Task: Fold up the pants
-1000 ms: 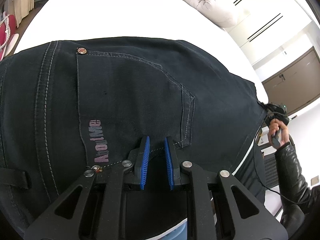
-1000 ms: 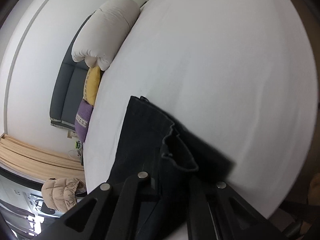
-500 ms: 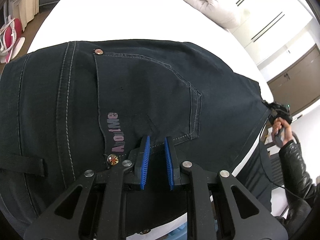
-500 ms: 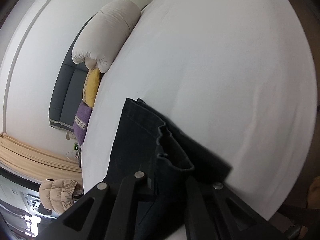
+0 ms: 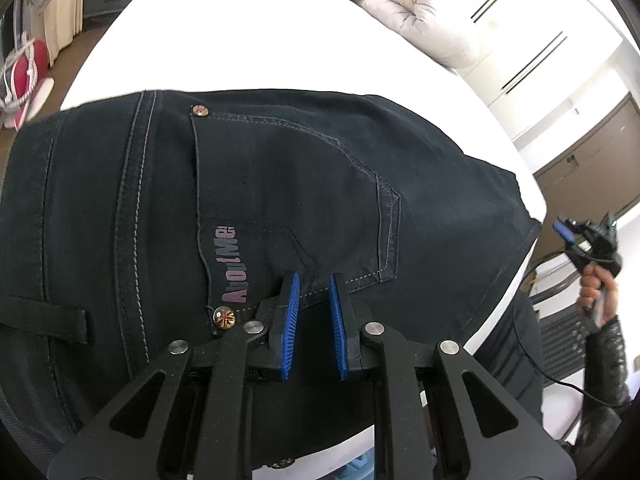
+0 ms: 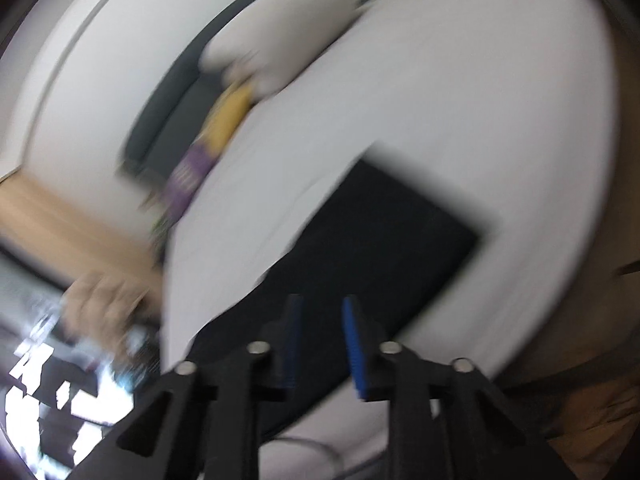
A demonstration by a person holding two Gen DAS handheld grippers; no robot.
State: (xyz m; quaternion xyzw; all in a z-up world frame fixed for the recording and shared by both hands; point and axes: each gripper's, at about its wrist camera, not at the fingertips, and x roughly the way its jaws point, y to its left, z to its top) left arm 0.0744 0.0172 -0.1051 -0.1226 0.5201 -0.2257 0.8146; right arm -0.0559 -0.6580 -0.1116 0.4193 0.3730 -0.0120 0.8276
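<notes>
- Left wrist view: the dark pants (image 5: 280,184) lie flat on the white bed (image 5: 240,40), seat side up and waistband to the left. They look spread out smooth so a fold can be laid cleanly.
- Near the middle, the back pocket (image 5: 300,184) is flat and unwrinkled, which suggests the top half needs no more smoothing.
- Just near of the pocket's lower seam, the left gripper (image 5: 313,278) points down at the cloth. Its blue pads stand a narrow gap apart and I see nothing pinched between them. It seems placed to steady or take up this waist end.
- At the far right, off the bed's edge, the person's hand (image 5: 598,284) holds the right gripper (image 5: 566,234) raised clear of the pants.
- Right wrist view, heavily blurred: the jaws have just been opening and nothing is between the pads. The leg end (image 6: 420,216) lies flat on the bed beyond them, squared off, apparently laid down there on purpose.
- My judgement: the leg end is set down, and the next fold calls for a fresh grasp.
</notes>
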